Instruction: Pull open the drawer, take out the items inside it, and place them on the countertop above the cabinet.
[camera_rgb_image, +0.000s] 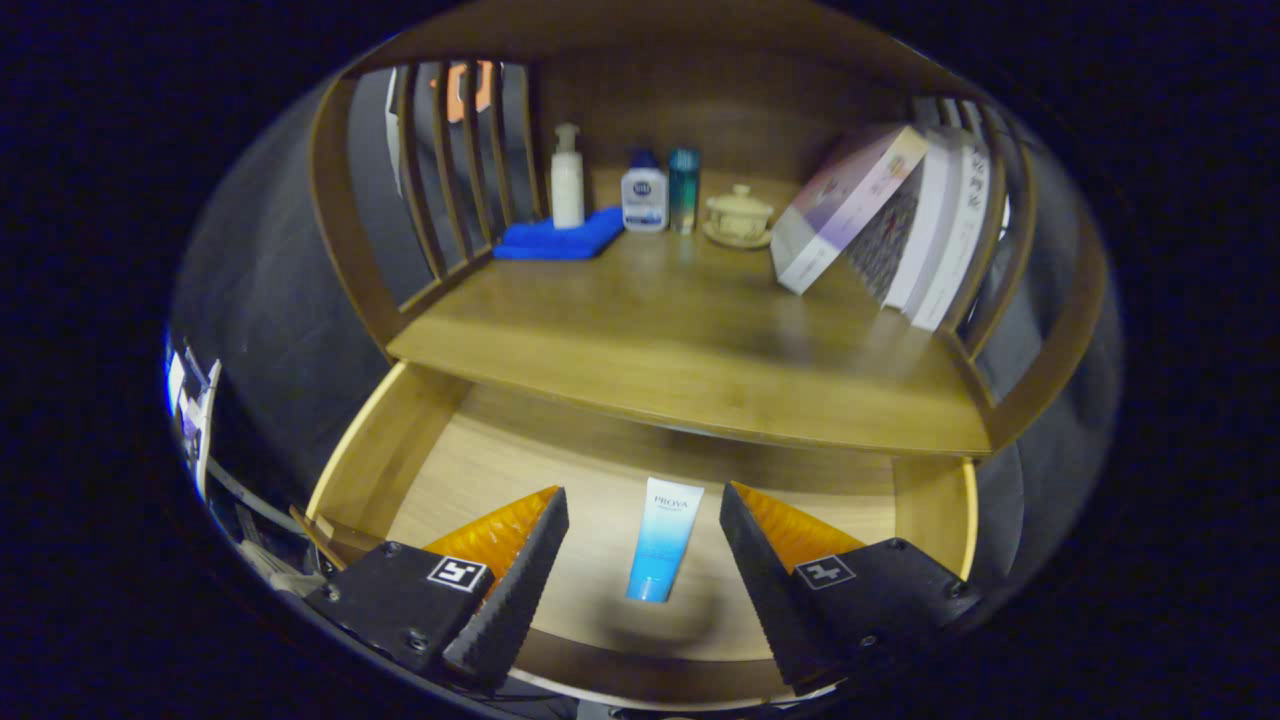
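Gripper (640, 520) hovers wide apart over the pulled-out drawer (380, 450), blue tube (662, 540) lying between its fingers.

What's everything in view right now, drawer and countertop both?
tube: one, white fading to blue, lying on the drawer floor between the gripper's fingers, untouched
drawer: one, light wood, pulled open under the countertop
countertop: one, brown wood, above the drawer
folded cloth: one, blue, back left of the countertop
pump bottle: one, white, standing on the cloth
squat bottle: one, white with blue cap, right of the cloth
slim bottle: one, teal, beside it
lidded cup on saucer: one, cream, back centre
books: several, mostly white, leaning at the right
gripper: one, open, over the drawer
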